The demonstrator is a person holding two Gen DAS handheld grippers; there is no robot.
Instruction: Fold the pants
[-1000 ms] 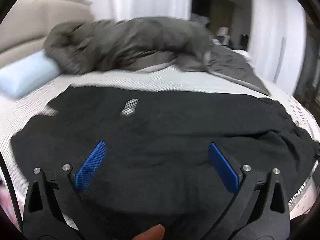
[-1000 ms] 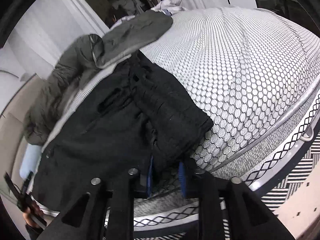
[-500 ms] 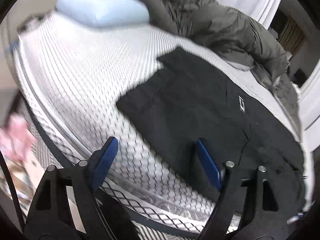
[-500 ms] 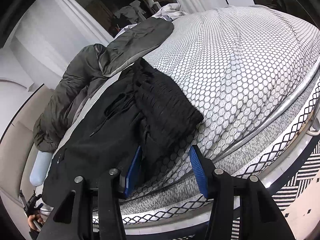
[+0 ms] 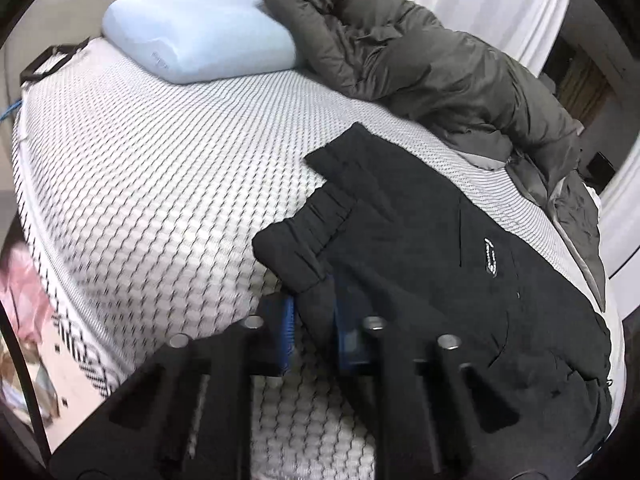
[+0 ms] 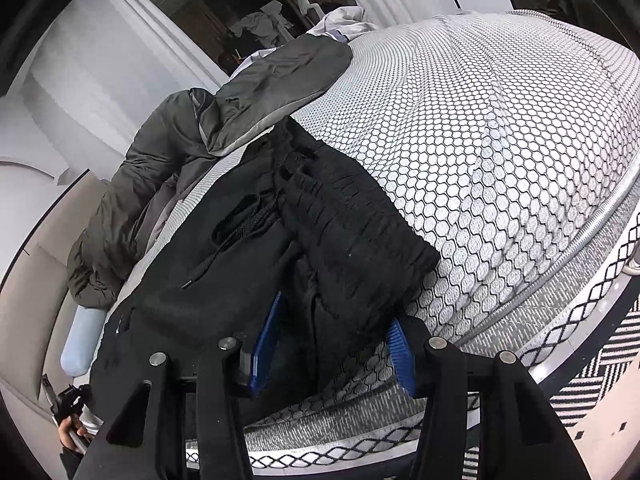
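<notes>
text: white logo on black pants (image 5: 490, 258) | too small to read | nothing else legible

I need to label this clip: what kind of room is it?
Most likely a bedroom: black pants lie on a bare mattress, with a blue pillow and a grey quilt at its far side.

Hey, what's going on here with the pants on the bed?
A person is folding black pants on a mattress, with a hand-held gripper in each hand. The left hand-held gripper has just closed its jaws on a cuffed leg end. The right hand-held gripper straddles the waistband end, jaws open. A grey jacket and blue pillow lie beyond.
</notes>
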